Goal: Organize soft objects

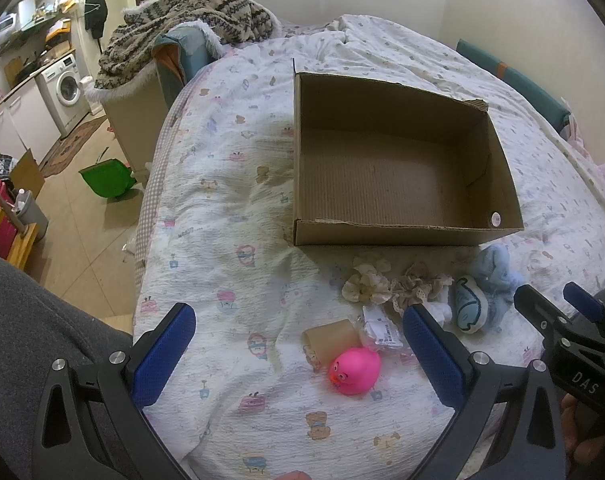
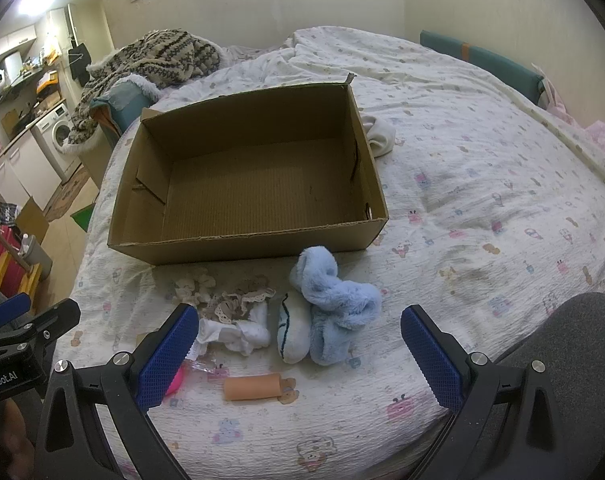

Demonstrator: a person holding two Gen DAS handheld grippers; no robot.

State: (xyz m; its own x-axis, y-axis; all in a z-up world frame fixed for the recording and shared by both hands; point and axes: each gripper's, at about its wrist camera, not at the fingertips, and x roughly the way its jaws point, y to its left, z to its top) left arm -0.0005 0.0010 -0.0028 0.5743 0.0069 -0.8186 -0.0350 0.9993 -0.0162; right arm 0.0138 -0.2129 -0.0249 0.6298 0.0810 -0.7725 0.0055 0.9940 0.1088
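Soft items are lying in a loose row on a printed bedspread (image 2: 482, 184), just in front of an open cardboard box (image 2: 246, 236) that is sitting empty on the bed. A fluffy blue plush piece (image 2: 334, 300) is resting against a white-and-blue stuffed toy (image 2: 290, 332), with a crumpled white cloth (image 2: 238, 332) and two lace-trimmed scrunchies (image 1: 390, 286) beside them. Nearer the camera, a pink rubber duck (image 1: 354, 370) is touching a tan cardboard tube (image 1: 332, 340), and a small clear plastic packet (image 1: 380, 328) is lying just beside the duck. The left gripper (image 1: 298, 354) is hovering over the duck, its blue-padded jaws spread wide and grasping nothing. The right gripper (image 2: 298, 356) is hanging over the white toy and the plush, likewise released and empty. A white bundle (image 2: 378, 136) is sitting against the box's far right side. A patterned knit blanket (image 1: 182, 24) is draping over furniture at the bed's far left corner.
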